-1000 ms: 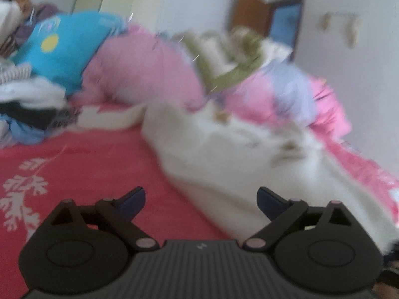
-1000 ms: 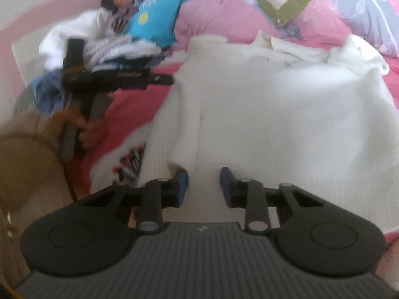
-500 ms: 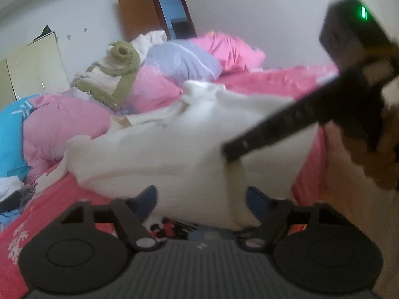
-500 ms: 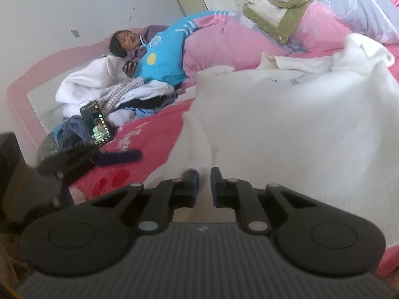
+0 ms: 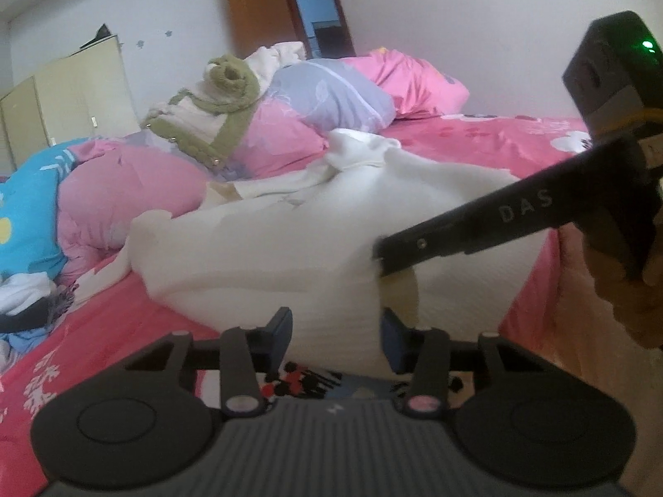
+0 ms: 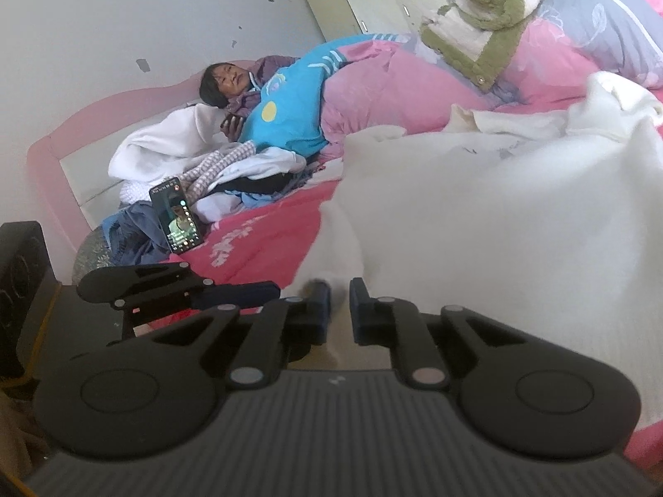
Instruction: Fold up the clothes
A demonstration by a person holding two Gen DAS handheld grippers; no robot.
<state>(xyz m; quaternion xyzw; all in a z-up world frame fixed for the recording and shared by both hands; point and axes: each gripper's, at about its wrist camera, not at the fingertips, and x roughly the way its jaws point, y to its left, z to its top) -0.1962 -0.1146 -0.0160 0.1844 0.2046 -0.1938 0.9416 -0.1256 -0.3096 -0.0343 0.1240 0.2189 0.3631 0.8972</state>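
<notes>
left gripper (image 5: 335, 337) spread around white sweater (image 5: 290, 248) hem | right gripper (image 6: 339, 306) pinching hem | bedspread (image 5: 124, 323) bare left

Sweater (image 6: 497, 215) on bed (image 6: 265, 244), phone (image 6: 177, 215) left, pillows (image 6: 580, 33) behind

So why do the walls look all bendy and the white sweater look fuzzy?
In the left wrist view the fisheye lens bows the wardrobe and door, and corners go dark; the white sweater is soft and washed out. In the right wrist view the sweater is blurriest close to the right gripper, while the phone stays fairly sharp.
</notes>
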